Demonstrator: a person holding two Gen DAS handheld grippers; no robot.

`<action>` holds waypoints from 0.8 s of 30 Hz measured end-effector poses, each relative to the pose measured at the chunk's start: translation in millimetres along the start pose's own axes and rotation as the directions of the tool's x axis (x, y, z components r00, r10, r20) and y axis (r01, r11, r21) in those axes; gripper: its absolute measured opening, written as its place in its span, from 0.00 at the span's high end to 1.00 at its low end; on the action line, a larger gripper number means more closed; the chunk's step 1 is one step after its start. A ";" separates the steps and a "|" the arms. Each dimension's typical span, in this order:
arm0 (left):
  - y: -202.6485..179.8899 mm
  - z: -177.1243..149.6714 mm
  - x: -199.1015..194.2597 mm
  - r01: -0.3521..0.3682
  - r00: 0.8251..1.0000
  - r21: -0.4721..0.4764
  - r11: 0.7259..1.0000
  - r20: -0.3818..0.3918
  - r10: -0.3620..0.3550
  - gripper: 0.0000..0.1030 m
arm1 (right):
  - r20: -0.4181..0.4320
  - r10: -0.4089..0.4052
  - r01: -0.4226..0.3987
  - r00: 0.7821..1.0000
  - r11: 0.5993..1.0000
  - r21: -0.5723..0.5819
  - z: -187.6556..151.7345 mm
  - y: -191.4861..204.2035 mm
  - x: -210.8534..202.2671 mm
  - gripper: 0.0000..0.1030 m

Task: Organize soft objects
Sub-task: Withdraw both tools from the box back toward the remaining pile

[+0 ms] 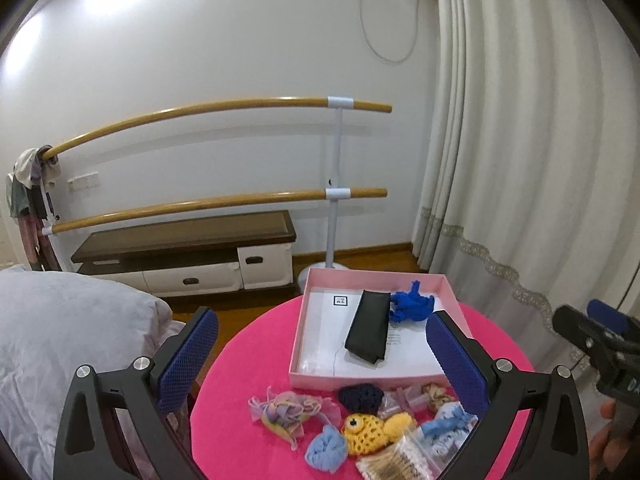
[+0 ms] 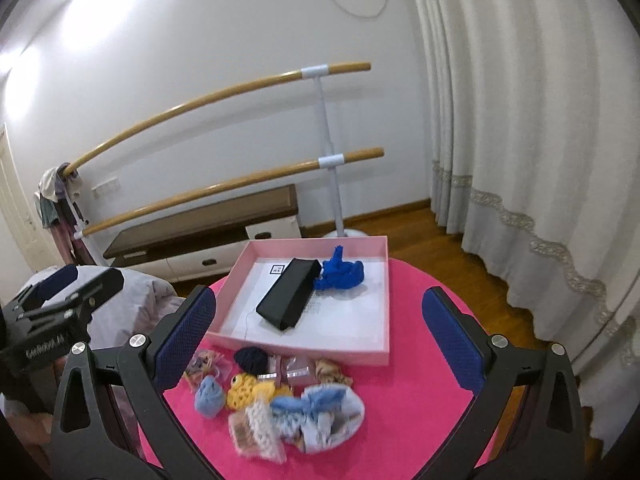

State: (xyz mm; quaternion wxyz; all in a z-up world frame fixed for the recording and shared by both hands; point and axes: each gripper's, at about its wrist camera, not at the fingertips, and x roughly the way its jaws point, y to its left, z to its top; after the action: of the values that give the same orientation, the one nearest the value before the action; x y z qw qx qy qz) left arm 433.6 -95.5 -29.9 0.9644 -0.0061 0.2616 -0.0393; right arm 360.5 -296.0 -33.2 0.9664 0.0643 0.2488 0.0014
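Pink round worktop (image 1: 256, 360), bedroom. Far side: pink box (image 1: 320, 378) holding black pouch (image 1: 369, 333) and blue cloth (image 1: 412, 306). Near side: loose soft toys (image 2: 280, 396), just outside box. Left gripper (image 1: 320, 364), right gripper (image 2: 320, 340): jaws wide, empty, above worktop.

Both black hand-held grippers with blue pads, left (image 1: 320, 352) and right (image 2: 320, 332), are held wide apart, empty, pointing toward 12 o'clock.

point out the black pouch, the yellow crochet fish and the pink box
black pouch (image 1: 369, 326), left wrist view, middle of its flat top face
yellow crochet fish (image 1: 370, 432), left wrist view, its netted body
pink box (image 2: 312, 345), right wrist view, outer face of its near wall
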 end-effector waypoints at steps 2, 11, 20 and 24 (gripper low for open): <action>0.8 -19.6 -7.8 -0.005 1.000 0.001 1.000 0.009 0.005 0.00 | 0.018 -0.002 0.002 1.000 1.000 0.003 -9.3 1.2 -14.0 0.00; 3.0 -78.0 -59.0 -0.029 0.999 -0.007 1.000 0.039 0.029 0.00 | 0.065 -0.028 0.029 0.997 1.000 -0.004 -41.6 14.8 -55.9 0.00; 10.2 -98.3 -113.0 -0.071 0.996 -0.010 0.997 0.056 0.072 0.00 | 0.074 -0.014 0.015 0.997 1.000 -0.015 -65.9 25.7 -74.1 0.00; 12.3 -105.6 -126.5 -0.068 0.996 -0.021 0.997 0.049 0.069 0.00 | 0.067 -0.008 0.010 0.998 1.000 -0.024 -69.4 28.9 -75.7 0.00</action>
State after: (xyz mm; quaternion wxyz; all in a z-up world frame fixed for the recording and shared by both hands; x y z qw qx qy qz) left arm 272.3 -72.3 -57.6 0.9712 -0.0072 0.2380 -0.0036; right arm 261.6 -261.4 -53.4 0.9749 0.0516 0.2165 -0.0021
